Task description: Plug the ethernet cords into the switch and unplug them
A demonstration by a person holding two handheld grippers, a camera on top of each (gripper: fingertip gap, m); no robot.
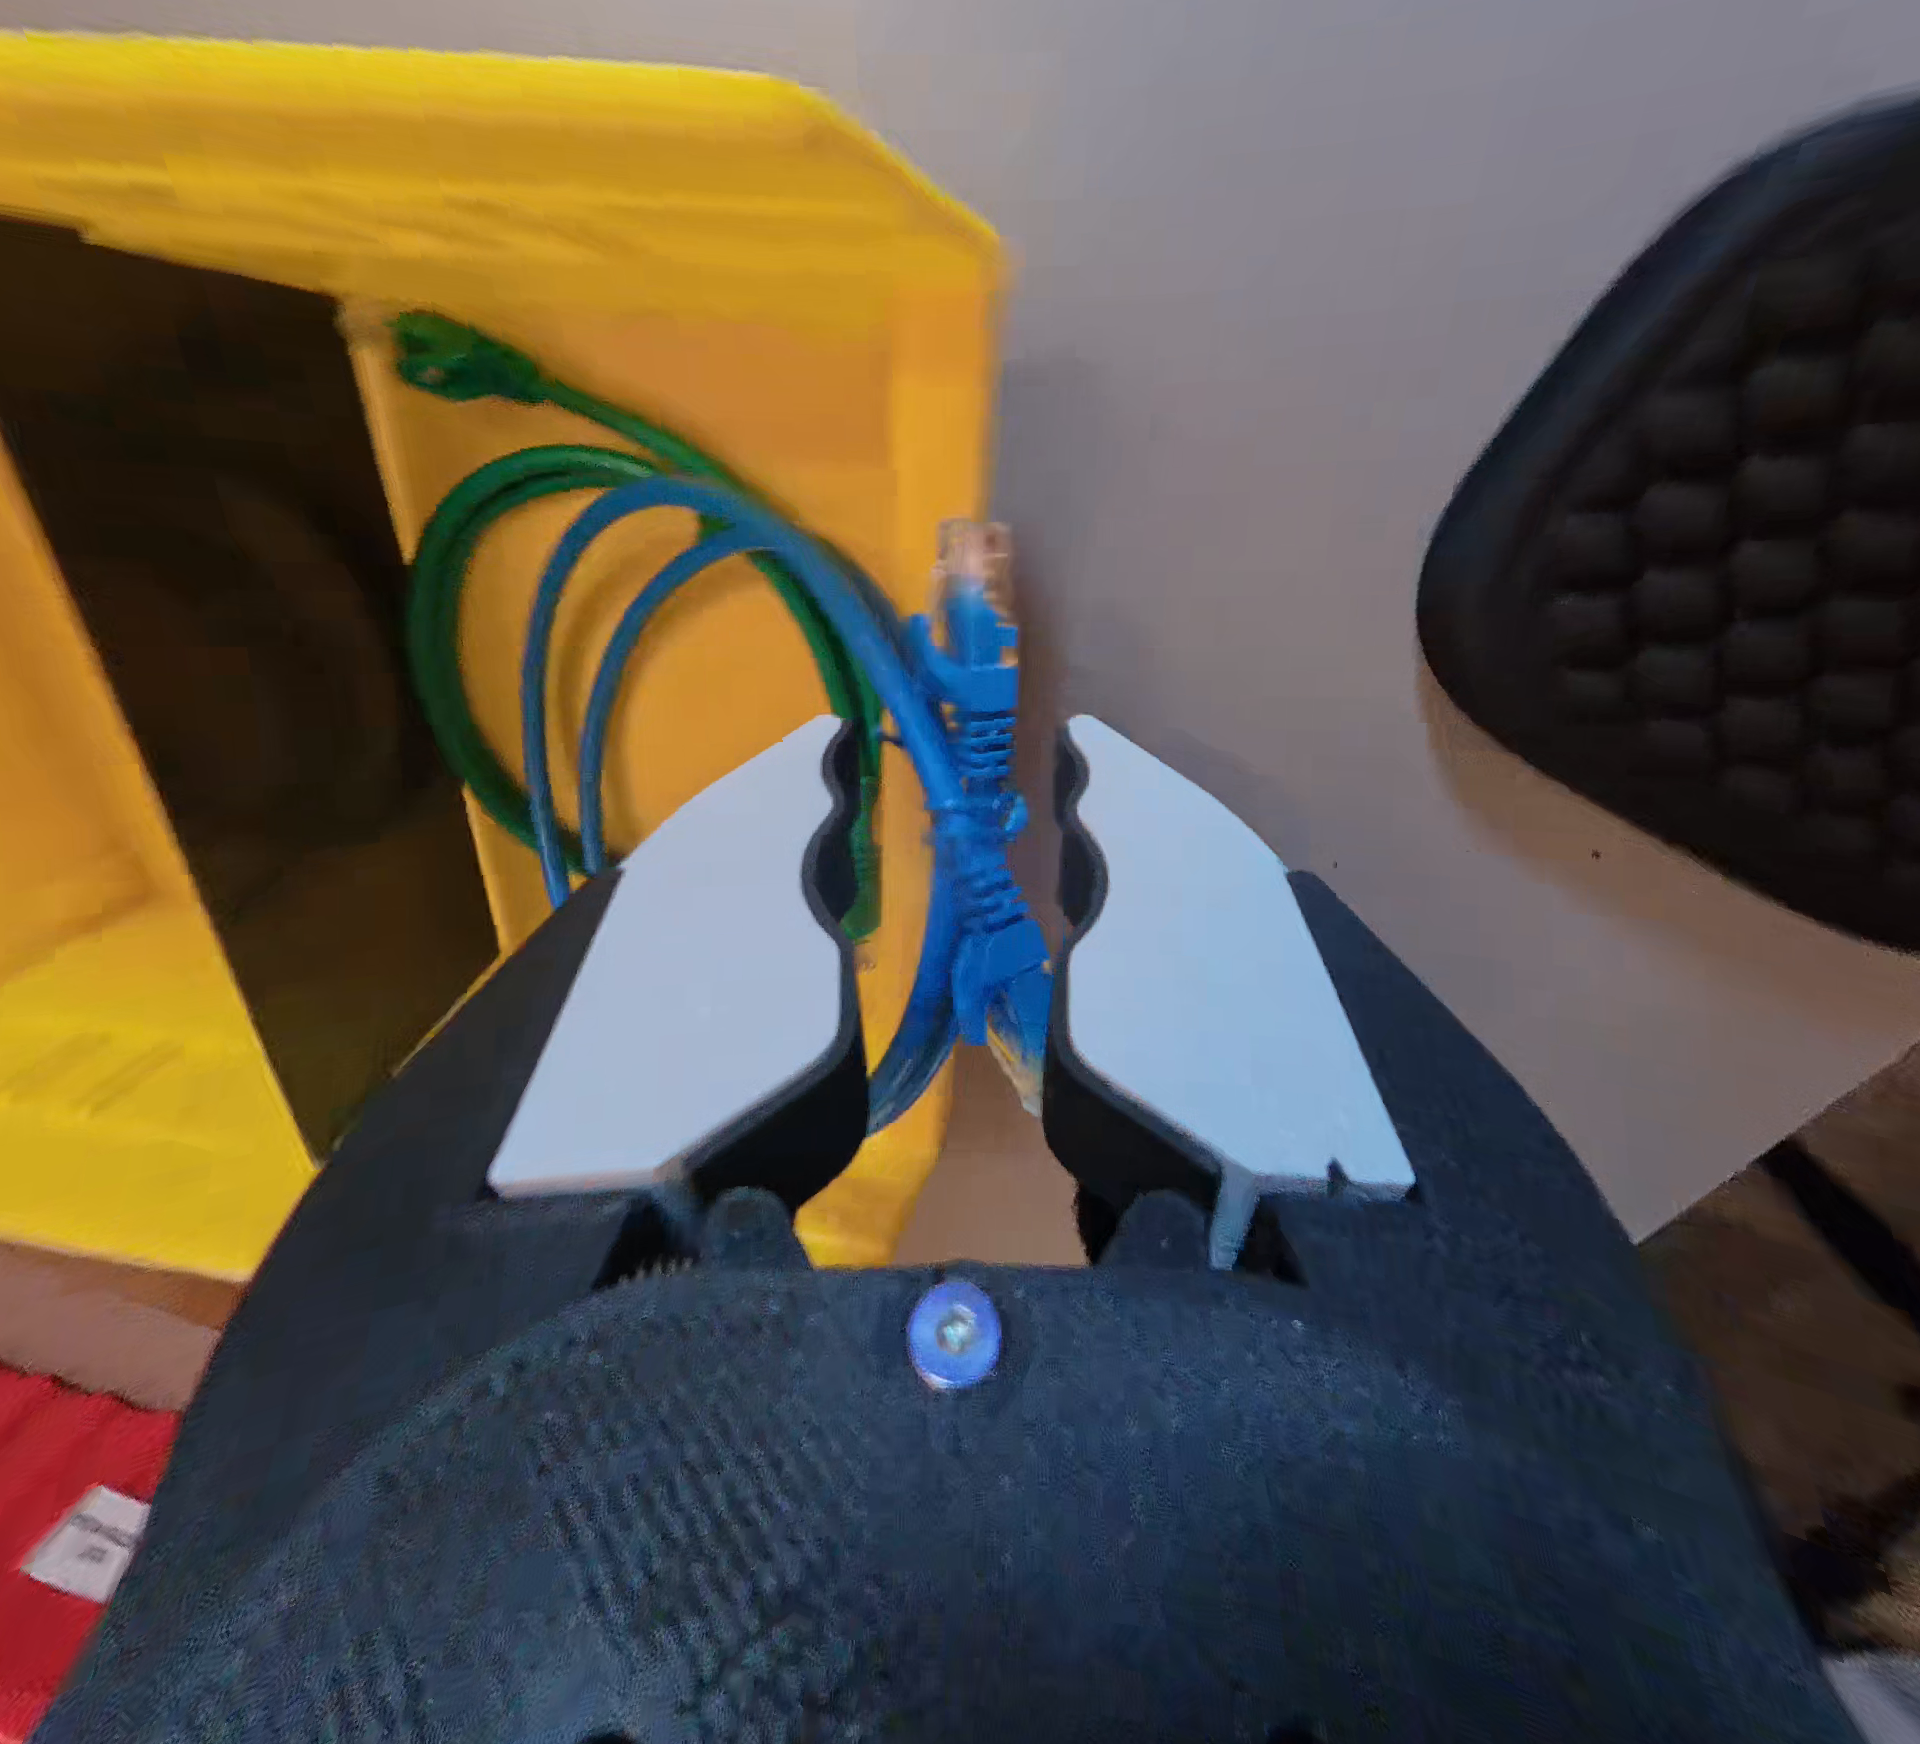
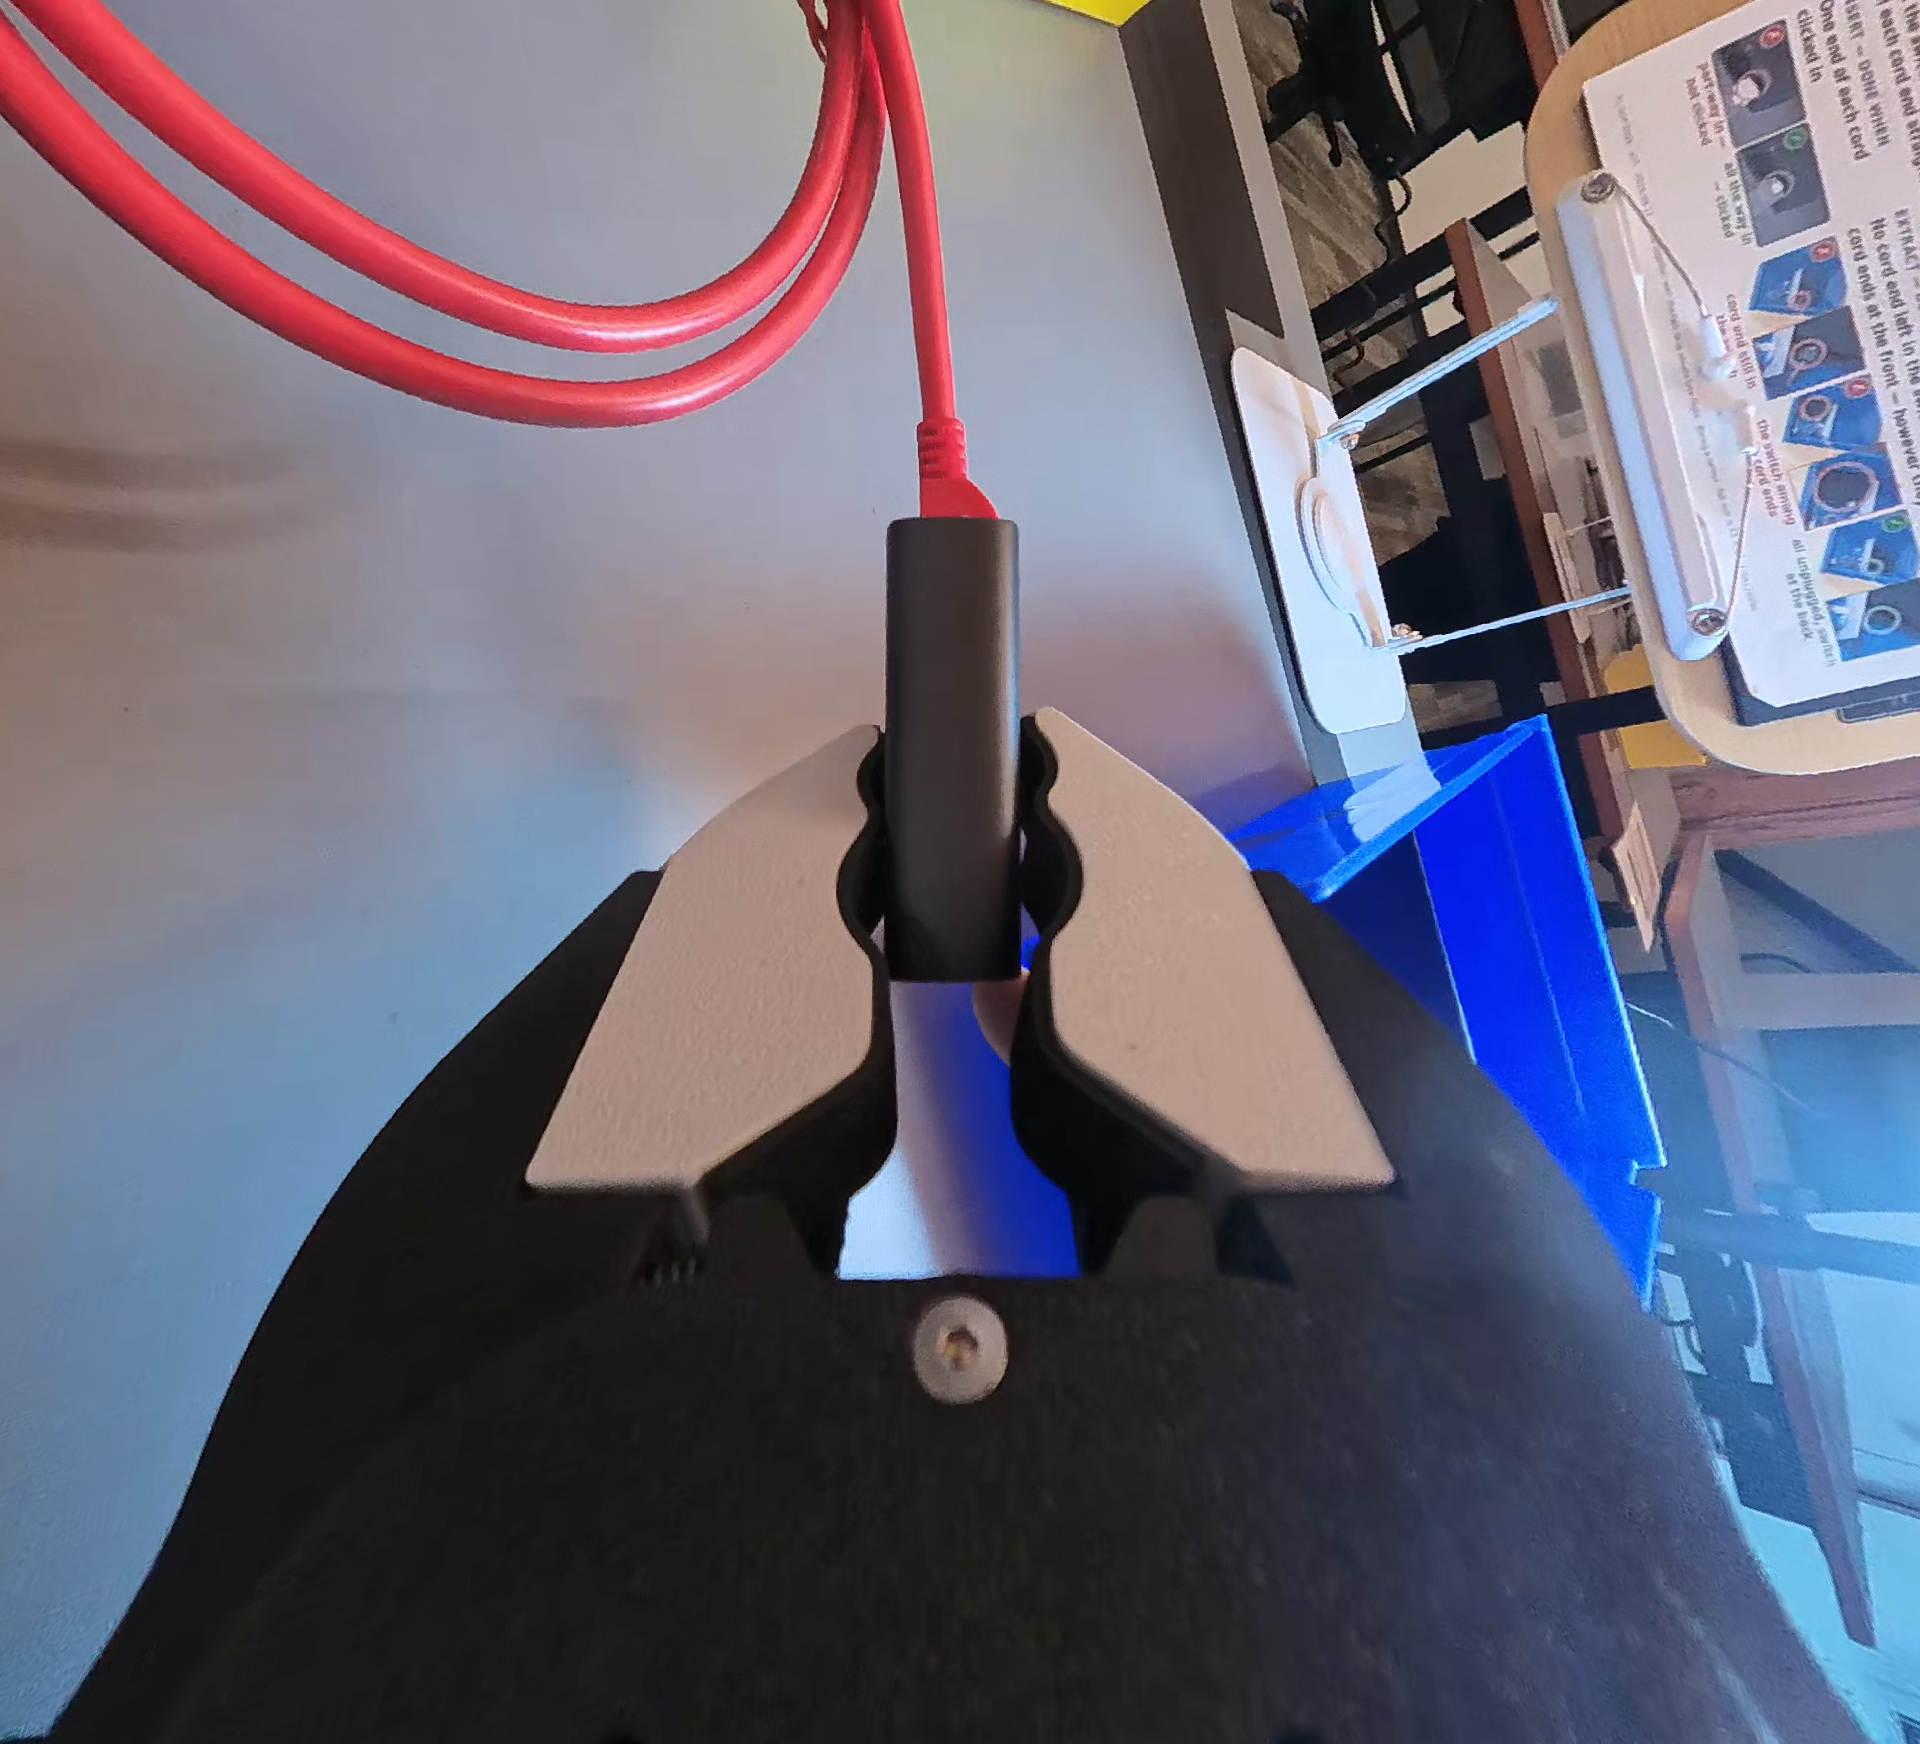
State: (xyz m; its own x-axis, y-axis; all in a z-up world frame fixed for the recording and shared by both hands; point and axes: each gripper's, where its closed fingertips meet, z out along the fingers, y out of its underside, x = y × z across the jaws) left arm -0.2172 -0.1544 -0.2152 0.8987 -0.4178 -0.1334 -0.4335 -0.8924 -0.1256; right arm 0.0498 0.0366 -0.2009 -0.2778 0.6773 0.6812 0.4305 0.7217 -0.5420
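Switch (image 2: 951, 749) w/ red cord (image 2: 582, 344) plugged in is being clamped by right gripper (image 2: 951, 847). Left gripper (image 1: 956, 863) is being held partly open around blue cord (image 1: 977, 790), contact unclear.

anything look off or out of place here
Nothing damaged or spilled. The blue cord is still tied in its coil between the open left jaws, and the green cord lies loose in the yellow bin.
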